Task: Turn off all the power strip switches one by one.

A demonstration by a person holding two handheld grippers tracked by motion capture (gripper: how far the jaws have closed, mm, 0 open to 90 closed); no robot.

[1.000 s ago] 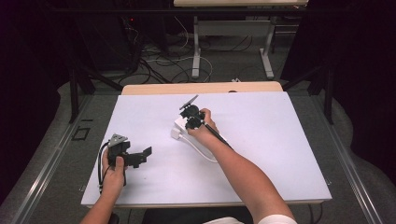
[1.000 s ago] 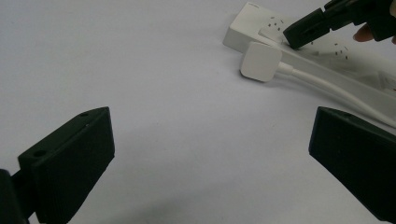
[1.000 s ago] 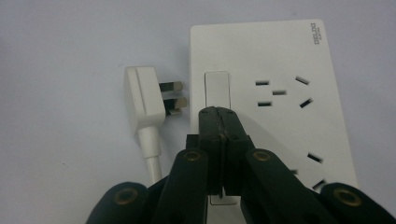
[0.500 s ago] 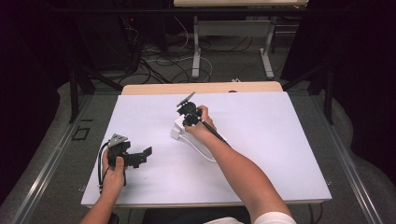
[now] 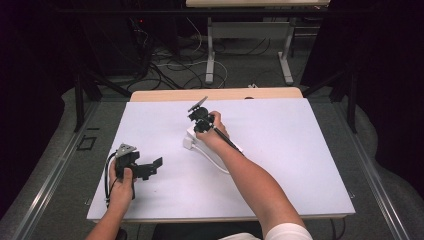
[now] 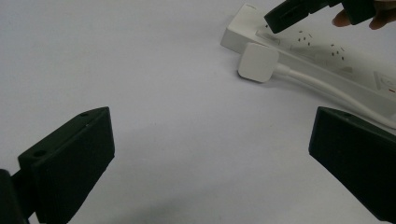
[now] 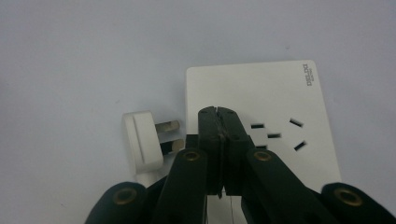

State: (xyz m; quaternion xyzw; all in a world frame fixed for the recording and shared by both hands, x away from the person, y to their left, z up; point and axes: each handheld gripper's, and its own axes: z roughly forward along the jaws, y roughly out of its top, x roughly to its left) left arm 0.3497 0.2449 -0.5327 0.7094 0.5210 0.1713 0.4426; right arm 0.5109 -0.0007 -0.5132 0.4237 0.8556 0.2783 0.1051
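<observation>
A white power strip (image 7: 261, 93) lies on the white table (image 5: 300, 150), also seen from the side as the power strip (image 6: 327, 51). Its white plug (image 7: 142, 144) lies loose beside the strip's end, prongs pointing at the strip's side; the plug (image 6: 258, 62) trails a white cable (image 6: 327, 88). My right gripper (image 7: 218, 114) is shut with nothing between its jaws, its tips just over the strip's end near a socket. In the high view, the right gripper (image 5: 199, 122) sits mid-table. My left gripper (image 6: 210, 154) stands wide open over bare table, nearer the front left, left gripper (image 5: 150, 167).
The strip's cable (image 5: 220, 162) runs along the table under the right forearm (image 5: 250, 175). A wooden board edge (image 5: 215, 94) borders the table's far side. Beyond it are desk legs and cables on the floor.
My right gripper has edged slightly toward the far left over the strip's end. The left gripper has stayed where it was.
</observation>
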